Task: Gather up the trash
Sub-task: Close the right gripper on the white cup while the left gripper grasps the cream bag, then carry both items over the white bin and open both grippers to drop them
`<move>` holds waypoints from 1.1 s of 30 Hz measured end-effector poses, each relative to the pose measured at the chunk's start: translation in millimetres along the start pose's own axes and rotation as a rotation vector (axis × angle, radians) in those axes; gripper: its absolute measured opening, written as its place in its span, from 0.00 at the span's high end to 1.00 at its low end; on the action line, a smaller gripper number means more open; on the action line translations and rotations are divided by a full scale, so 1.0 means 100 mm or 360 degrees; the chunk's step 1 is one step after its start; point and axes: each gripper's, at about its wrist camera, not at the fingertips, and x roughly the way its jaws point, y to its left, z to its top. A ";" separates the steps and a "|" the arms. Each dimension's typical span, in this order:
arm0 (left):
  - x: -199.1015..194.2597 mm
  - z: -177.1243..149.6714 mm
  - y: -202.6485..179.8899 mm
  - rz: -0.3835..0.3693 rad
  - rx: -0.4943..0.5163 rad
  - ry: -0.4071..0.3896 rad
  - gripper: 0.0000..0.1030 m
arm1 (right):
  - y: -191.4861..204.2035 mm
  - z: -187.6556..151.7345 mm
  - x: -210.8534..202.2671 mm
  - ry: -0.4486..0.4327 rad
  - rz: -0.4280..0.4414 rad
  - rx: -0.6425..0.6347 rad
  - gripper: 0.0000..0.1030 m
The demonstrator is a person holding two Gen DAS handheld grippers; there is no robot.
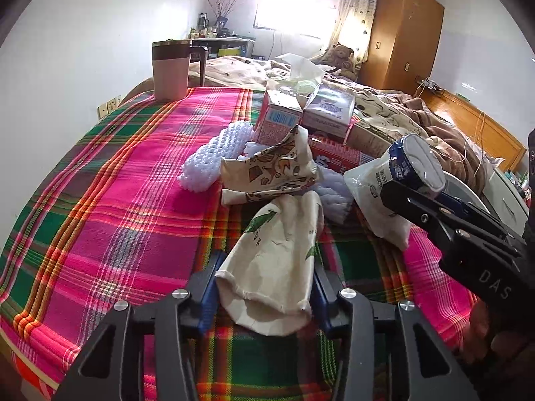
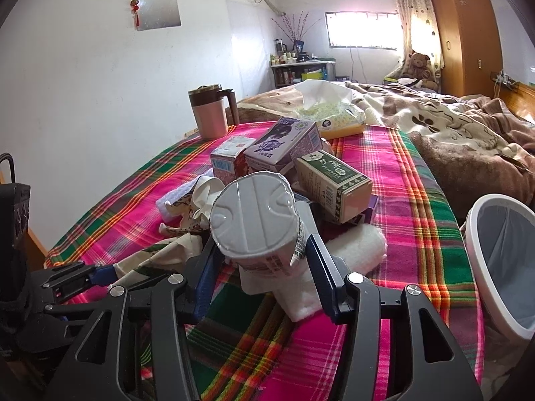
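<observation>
**Ana:** Right wrist view has the right gripper (image 2: 264, 260) with its fingers pinching a sealed cup (image 2: 255, 215), foil lid facing the lens, a white pouch (image 2: 302, 297) hanging under it. The lined bin (image 2: 501, 267) stands just off the bench's right edge.

**Bo:** And the left gripper (image 1: 264, 287)?

**Ana:** Its fingers clamp a crumpled paper bag (image 1: 271, 267) with green leaf print, low over the plaid cloth (image 1: 117, 200) near the front edge.

**Bo:** Risks?

**Ana:** I'd judge the pouch isn't pinched itself, so it may drop short of the bin. The cup is round and slick; a tilt could roll it out. The bag is limp and could drag the patterned wrapper (image 1: 267, 170) touching its far end.

**Bo:** Any writing?

**Ana:** "DAS" on the right gripper's body in the left view. Cartons (image 2: 284, 147) carry Chinese print, too small to read.
</observation>
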 end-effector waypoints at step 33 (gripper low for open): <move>-0.61 0.31 -0.95 -0.0097 0.0187 -0.0277 0.65 | -0.63 0.05 -0.78 -0.0274 -0.0133 0.0166 0.50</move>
